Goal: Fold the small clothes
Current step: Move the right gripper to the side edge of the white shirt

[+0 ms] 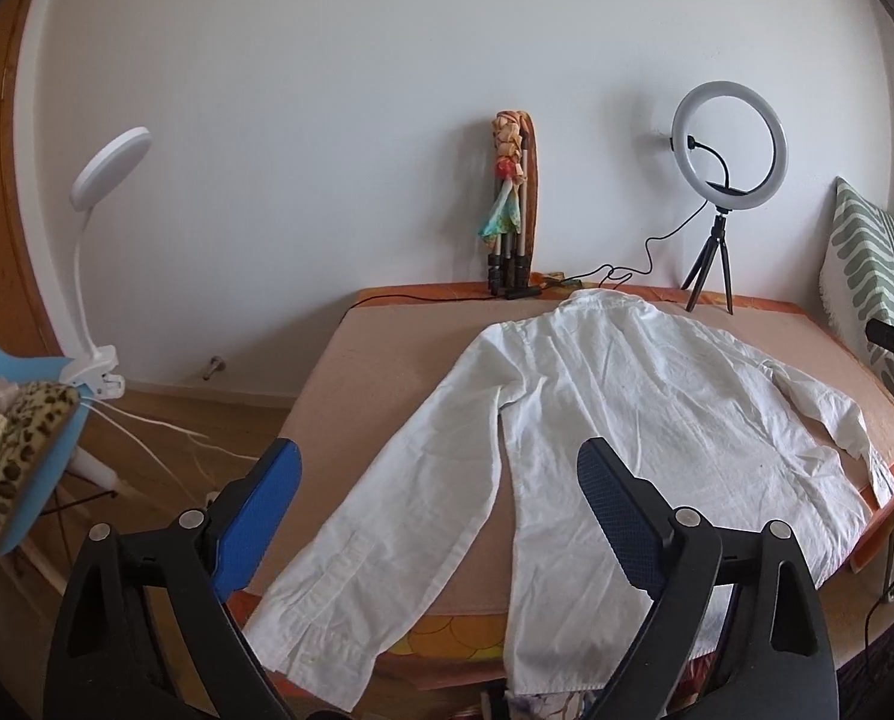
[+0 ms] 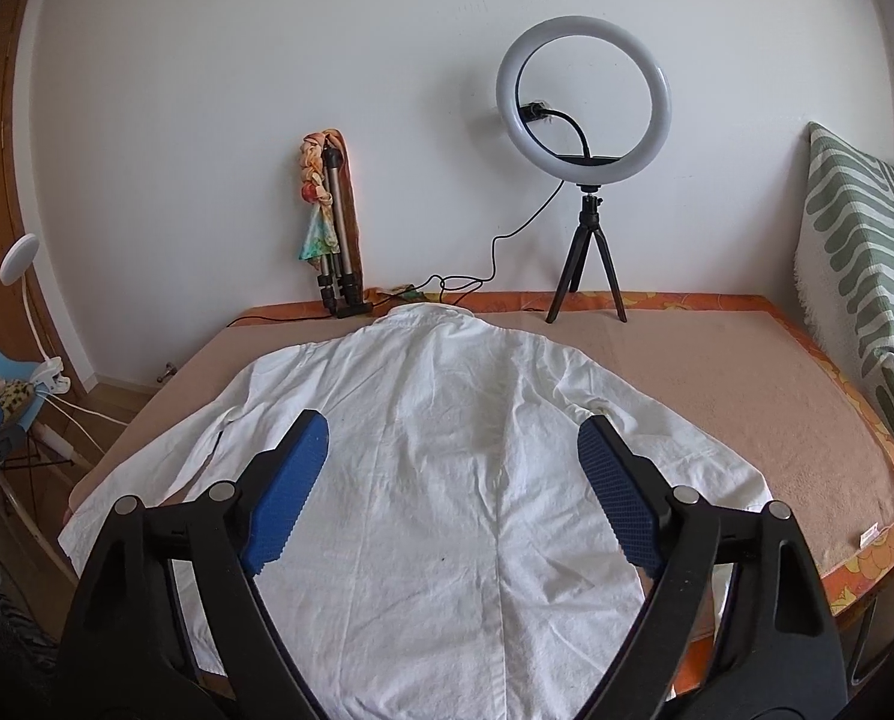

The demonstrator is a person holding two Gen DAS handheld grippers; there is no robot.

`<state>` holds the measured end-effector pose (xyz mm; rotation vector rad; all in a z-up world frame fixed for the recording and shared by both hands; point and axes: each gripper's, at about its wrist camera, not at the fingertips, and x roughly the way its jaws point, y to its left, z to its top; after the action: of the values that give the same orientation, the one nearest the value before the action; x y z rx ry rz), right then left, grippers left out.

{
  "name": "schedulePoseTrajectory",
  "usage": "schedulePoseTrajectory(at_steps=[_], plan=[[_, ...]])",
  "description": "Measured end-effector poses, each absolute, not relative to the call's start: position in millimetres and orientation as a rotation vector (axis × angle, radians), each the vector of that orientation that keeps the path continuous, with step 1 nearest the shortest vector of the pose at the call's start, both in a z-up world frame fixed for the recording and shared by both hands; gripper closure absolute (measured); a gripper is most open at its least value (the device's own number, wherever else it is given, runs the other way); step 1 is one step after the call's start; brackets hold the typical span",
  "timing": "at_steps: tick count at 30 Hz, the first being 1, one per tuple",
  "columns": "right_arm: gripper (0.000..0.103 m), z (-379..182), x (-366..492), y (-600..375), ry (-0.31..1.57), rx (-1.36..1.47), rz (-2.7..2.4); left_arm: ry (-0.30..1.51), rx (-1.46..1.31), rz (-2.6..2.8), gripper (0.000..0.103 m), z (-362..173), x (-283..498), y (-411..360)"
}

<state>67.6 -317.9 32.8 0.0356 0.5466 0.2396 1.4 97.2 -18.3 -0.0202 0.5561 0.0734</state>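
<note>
Both pairs of blue-padded fingers stand wide with nothing between the pads: the left gripper point(image 1: 438, 516) hangs over the near edge of the bed with the shirt's left sleeve point(image 1: 381, 516) lying below and between its fingers, and the right gripper point(image 2: 453, 492) hovers above the lower back of the white shirt point(image 2: 423, 450), its pads apart from the cloth as far as the view shows. The shirt lies spread out, apparently back side up, on the tan bed cover point(image 2: 747, 396), collar at the far end from the fingers, both long sleeves angled outward, the hem hanging over the near edge. Beyond the collar stand a ring light point(image 2: 582, 102) on a small tripod and a folded tripod point(image 2: 342, 240) against the wall; a striped cushion point(image 2: 861, 252) sits far right. No fold looks made yet: sleeves, sides and the lengthwise fold all appear left to do.
</note>
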Motion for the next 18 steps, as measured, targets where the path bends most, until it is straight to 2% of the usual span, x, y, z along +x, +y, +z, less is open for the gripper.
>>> schedulePoseTrajectory(at_steps=[2, 6, 8, 13, 16, 18], plan=[[0.023, 33, 74, -306, 0.560, 0.041, 0.272, 0.595, -0.047, 0.073, 0.018, -27, 6, 114], [0.034, 34, 86, -277, 0.588, 0.031, 0.343, 0.667, -0.090, 0.105, 0.024, -46, 11, 152], [0.040, 33, 92, -259, 0.607, 0.008, 0.385, 0.701, -0.122, 0.121, 0.031, -57, 13, 170], [0.061, 26, 117, -215, 0.684, -0.020, 0.491, 0.788, -0.273, 0.144, 0.037, -86, 13, 219], [0.068, 19, 137, -193, 0.738, -0.020, 0.542, 0.843, -0.317, 0.156, 0.040, -106, 13, 240], [0.068, 14, 150, -180, 0.784, -0.004, 0.576, 0.886, -0.349, 0.141, 0.040, -119, 12, 249]])
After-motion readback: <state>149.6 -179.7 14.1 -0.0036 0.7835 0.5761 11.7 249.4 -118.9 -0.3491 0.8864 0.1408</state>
